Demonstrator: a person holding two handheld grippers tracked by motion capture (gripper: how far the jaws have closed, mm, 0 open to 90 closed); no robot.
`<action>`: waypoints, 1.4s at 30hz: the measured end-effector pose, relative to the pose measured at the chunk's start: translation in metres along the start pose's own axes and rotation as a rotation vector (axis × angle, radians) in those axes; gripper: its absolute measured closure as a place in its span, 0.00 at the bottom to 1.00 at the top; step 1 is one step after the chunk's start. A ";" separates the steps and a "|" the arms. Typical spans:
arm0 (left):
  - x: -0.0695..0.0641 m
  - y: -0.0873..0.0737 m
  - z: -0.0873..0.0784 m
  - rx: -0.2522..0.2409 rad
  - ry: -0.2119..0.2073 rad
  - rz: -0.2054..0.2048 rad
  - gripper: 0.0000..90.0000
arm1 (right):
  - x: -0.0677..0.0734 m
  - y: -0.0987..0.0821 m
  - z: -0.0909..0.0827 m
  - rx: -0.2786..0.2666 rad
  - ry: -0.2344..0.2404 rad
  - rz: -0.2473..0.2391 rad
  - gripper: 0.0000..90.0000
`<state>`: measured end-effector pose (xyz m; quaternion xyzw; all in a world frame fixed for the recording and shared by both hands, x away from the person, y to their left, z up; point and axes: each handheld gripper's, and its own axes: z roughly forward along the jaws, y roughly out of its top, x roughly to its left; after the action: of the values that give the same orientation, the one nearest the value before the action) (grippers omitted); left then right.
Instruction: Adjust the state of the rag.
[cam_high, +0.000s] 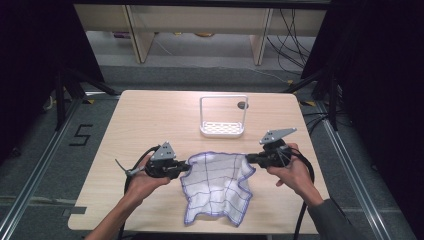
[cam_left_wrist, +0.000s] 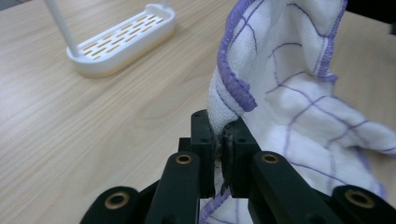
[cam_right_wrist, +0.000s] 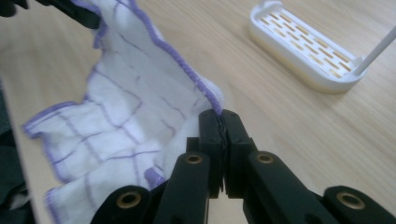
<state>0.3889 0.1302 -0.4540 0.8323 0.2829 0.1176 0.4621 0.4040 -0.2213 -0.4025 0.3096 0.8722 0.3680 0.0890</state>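
A white cloth (cam_high: 216, 185) with purple grid lines and a purple hem hangs between the two grippers over the front of the wooden table (cam_high: 150, 115), its lower part resting on the top. My left gripper (cam_high: 187, 167) is shut on the cloth's left upper corner; in the left gripper view the cloth (cam_left_wrist: 289, 84) rises from the pinched jaws of that gripper (cam_left_wrist: 223, 128). My right gripper (cam_high: 248, 159) is shut on the right upper corner. The right gripper view has the hem clamped in its gripper (cam_right_wrist: 221, 122), with the cloth (cam_right_wrist: 121, 116) spreading away to the left.
A white slotted rack (cam_high: 223, 129) with a tall hoop handle stands behind the cloth, mid-table; its base appears as rack (cam_left_wrist: 122, 41) and rack (cam_right_wrist: 308, 49) in the gripper views. Cables trail from both grippers off the front edge. Dark frame posts flank the table.
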 end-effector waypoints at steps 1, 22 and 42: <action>0.004 -0.001 0.005 0.010 0.013 -0.004 0.93 | -0.006 0.002 0.007 0.026 0.002 0.014 0.99; 0.039 -0.018 0.021 0.067 0.141 -0.041 0.63 | -0.051 0.023 0.047 0.053 -0.174 0.079 0.70; -0.061 -0.069 -0.037 0.041 -0.018 -0.061 0.55 | 0.070 -0.092 0.005 0.023 -0.023 0.027 0.60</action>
<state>0.2974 0.1496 -0.4872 0.8336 0.3065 0.0901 0.4506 0.3069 -0.2248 -0.4650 0.3266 0.8710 0.3557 0.0903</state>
